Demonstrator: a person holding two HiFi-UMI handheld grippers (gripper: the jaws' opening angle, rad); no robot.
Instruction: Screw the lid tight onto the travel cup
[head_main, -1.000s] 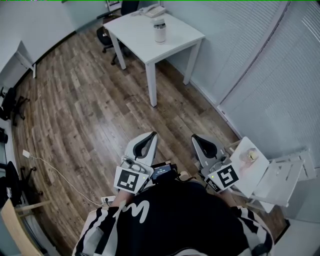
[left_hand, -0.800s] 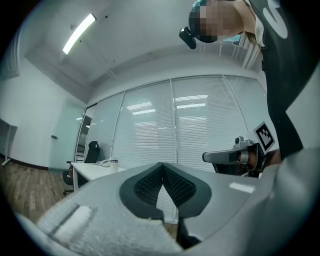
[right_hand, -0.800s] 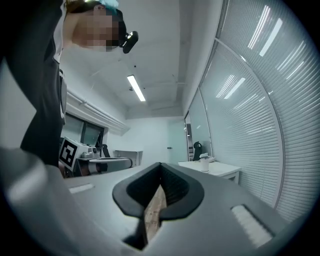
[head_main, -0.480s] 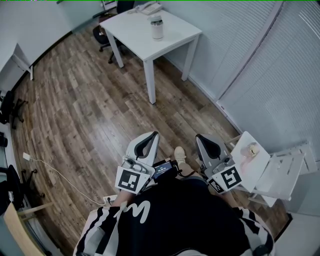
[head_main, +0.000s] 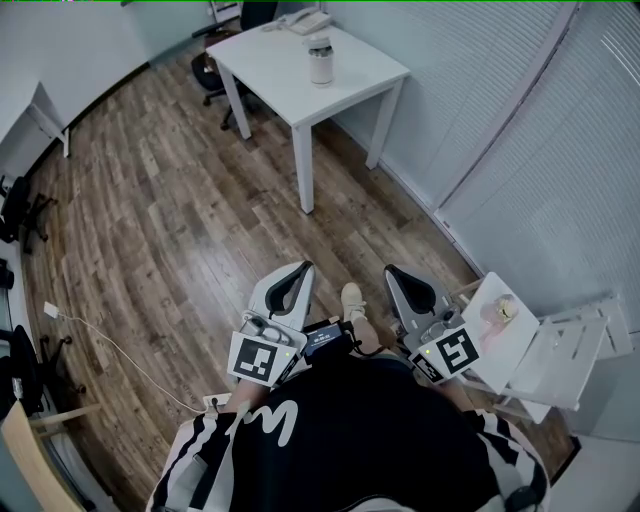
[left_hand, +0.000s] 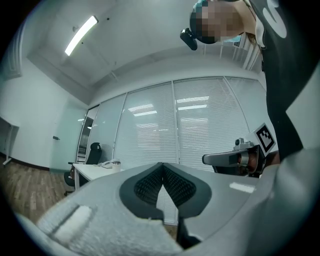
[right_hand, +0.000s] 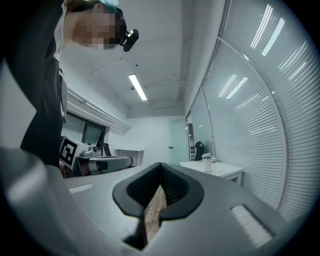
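The left gripper (head_main: 303, 268) and the right gripper (head_main: 391, 271) each have their jaws pressed together with nothing between them. Far ahead of both, well apart from either, the travel cup (head_main: 320, 61) stands upright on a white table (head_main: 360, 82). It has a pale body and a darker top. It is too small to tell how its lid sits.

travel cup (head_main: 320, 63) — too small to tell if sealed

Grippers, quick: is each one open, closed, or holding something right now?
Left gripper: closed, holding nothing.
Right gripper: closed, holding nothing.
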